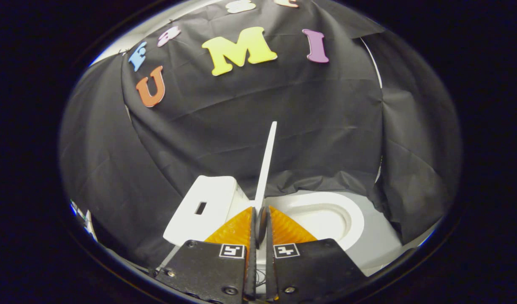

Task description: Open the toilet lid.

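A small white toilet stands just ahead of my fingers, with its tank (205,207) to the left and the open bowl and seat (326,217) to the right. The thin white lid (266,162) stands raised, nearly upright, seen edge-on between tank and bowl. My gripper (260,211) is shut on the lid's lower edge, with one finger on each side of it. The lid's hinge end is hidden behind the fingers.
Black cloth drapes all around and behind the toilet, and folds down onto the white floor (380,249) right of the bowl. A small object (83,217) shows at the cloth's lower left edge.
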`<state>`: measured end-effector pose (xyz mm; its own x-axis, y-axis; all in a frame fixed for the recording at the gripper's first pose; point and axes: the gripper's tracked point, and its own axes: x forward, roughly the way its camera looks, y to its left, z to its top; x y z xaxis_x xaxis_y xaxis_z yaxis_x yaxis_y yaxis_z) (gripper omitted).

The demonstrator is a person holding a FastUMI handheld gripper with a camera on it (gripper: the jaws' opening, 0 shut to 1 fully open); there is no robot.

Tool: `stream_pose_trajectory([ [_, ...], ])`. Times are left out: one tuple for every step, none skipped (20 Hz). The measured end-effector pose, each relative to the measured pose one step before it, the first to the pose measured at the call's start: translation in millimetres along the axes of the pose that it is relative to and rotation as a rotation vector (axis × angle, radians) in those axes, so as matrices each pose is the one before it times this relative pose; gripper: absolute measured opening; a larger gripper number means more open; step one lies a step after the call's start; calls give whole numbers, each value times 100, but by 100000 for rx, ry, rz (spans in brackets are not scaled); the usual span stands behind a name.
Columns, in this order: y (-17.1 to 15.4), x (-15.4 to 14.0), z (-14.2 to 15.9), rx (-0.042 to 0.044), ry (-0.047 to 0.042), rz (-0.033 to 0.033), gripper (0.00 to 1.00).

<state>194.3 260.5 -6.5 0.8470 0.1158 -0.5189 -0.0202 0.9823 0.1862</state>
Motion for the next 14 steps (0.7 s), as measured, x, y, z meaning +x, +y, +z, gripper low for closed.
stream_pose_trajectory([
  [708,52,-108,-1321,-283,244,12],
  [585,13,-1,-1046,-203,76,12],
  [533,159,103,-1457,-279,75,12],
  [742,97,287,-1695,-192,-31,12],
  [871,219,264,-1381,-115,-218,13],
  [751,41,20,-1678,-49,-352,13],
  [609,153,-36,-1451,8,-544,13],
  [667,77,-21,-2089,-254,-518,13],
  [490,27,-141,-1130,-338,-598,12],
  [626,61,84,-684,-197,-461,13],
  [684,7,129,-540,120,-182,12],
  [554,-45,-67,-696,340,-106,12],
  [551,147,29,-901,229,-319,12],
  [576,24,6,-1134,196,-285,13],
])
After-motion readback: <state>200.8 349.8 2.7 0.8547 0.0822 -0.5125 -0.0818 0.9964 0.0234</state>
